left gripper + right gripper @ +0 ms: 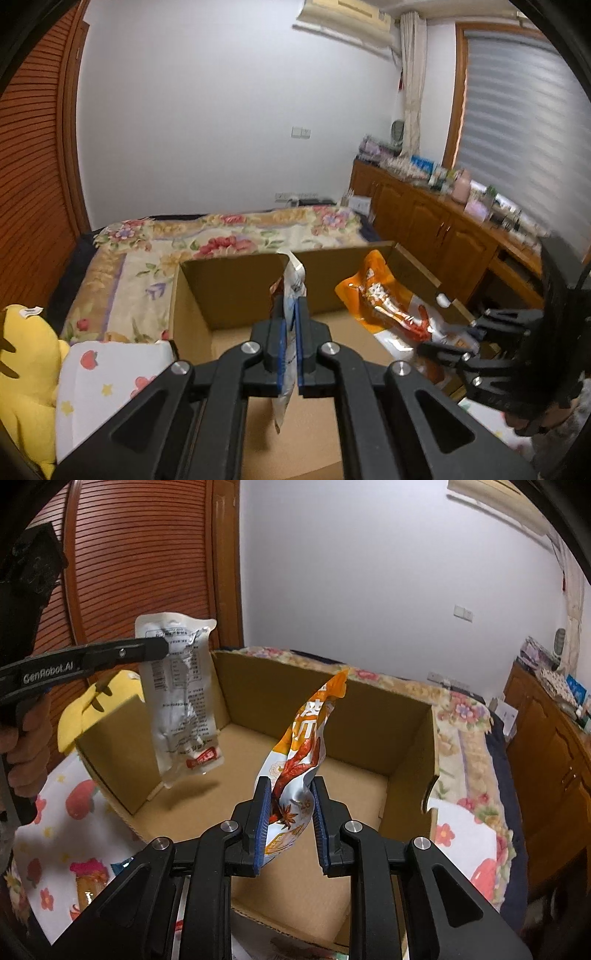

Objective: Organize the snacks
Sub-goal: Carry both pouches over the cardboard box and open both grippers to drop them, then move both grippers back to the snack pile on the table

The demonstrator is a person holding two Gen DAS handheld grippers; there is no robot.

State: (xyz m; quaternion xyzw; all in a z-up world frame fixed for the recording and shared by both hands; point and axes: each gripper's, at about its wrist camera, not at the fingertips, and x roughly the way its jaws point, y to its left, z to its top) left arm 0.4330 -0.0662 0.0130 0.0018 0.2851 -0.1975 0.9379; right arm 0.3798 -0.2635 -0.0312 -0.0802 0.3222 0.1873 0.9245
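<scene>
Two snack packets hang over the open cardboard box point(406, 734), which sits on the flowered bedspread point(236, 236) with its floor bare. The left gripper point(291, 347) is clamped on the edge of a silver packet point(181, 694), which dangles above the box's left side. The right gripper point(289, 823) pinches the lower end of an orange packet point(303, 746), whose top flops free. Both holds look thin, so slick foil could slip out early. Released where it hangs, the silver packet might catch the box's near left wall and tip outside. The grippers are close, so crossing paths risks a bump.
</scene>
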